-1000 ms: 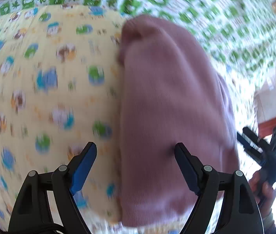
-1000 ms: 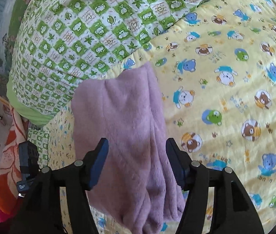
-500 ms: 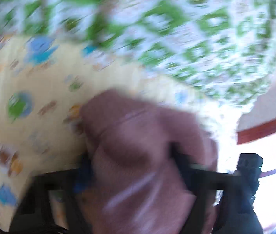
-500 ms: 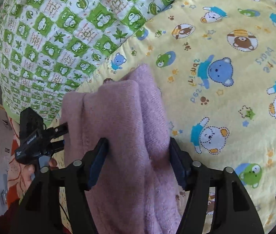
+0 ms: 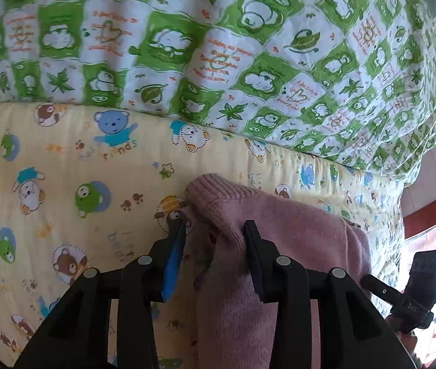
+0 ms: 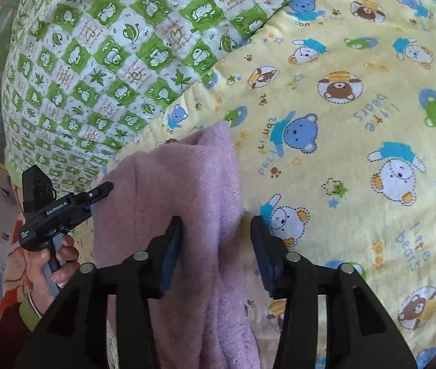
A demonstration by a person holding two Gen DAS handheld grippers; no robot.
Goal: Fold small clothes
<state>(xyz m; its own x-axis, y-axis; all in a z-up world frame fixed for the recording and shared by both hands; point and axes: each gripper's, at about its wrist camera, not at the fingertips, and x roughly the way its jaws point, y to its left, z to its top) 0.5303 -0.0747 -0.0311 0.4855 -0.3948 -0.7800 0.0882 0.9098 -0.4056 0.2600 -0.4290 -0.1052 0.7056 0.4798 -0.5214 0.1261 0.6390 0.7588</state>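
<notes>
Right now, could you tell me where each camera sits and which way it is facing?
Left wrist: on the left gripper, looking down its fingers at the pink knit garment on the yellow bear-print sheet; jaws opening, fabric between them; the right gripper shows at the right edge.
Right wrist: on the right gripper, facing the same garment; jaws opening; the left gripper and its hand show.
Shared: garment, sheet, green checked quilt.

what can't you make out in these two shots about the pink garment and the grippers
- Pink garment, left wrist view: its near end runs under the left gripper and off the bottom edge. The jaws are opening around a fold; pad contact is unclear.
- Right wrist view: the right gripper covers the garment's lower part; its jaws are opening, with a gap at the right pad.
- What kind of garment it is: bunched folds hide that.
- Small print on the green quilt: too small.
</notes>
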